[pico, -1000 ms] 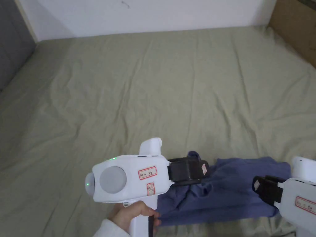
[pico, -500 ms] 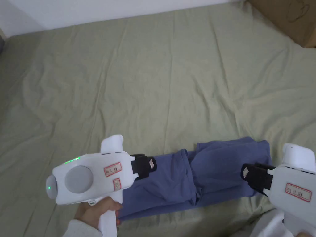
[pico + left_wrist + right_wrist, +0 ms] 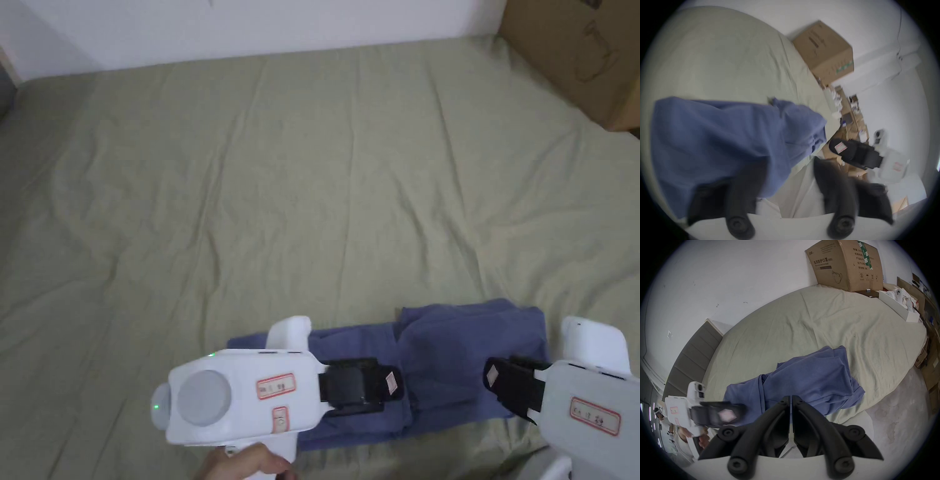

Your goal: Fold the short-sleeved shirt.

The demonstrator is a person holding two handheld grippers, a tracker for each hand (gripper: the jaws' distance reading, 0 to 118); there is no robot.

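**Blue shirt bunched at the near edge of the bed, both grippers just above it**

Nearest in the head view, a hand (image 3: 247, 464) grips the handle of the white, black-jawed left gripper (image 3: 394, 382), which hangs over the near part of the crumpled blue short-sleeved shirt (image 3: 462, 356). In the left gripper view its two black jaws stand well apart, released, with one jaw low over the blue cloth and the other over the bed's edge; the picture is blurred, so whether a jaw touches the cloth cannot be told.

To the right, the white, black-jawed right gripper (image 3: 494, 375) sits just beside the shirt's right end. In the right gripper view its own jaws are drawn together with only a thin slit between them, and nothing is held there; their tips point at the near edge of the shirt.

The shirt lies in a loose, folded-over strip along the near edge of the pale green wrinkled bedsheet (image 3: 300, 200), one layer lapped over another near the middle.

Farther off, a brown cardboard box (image 3: 581, 56) stands at the bed's far right corner against the white wall (image 3: 250, 28). A grey padded headboard (image 3: 693, 360) runs along the left side.
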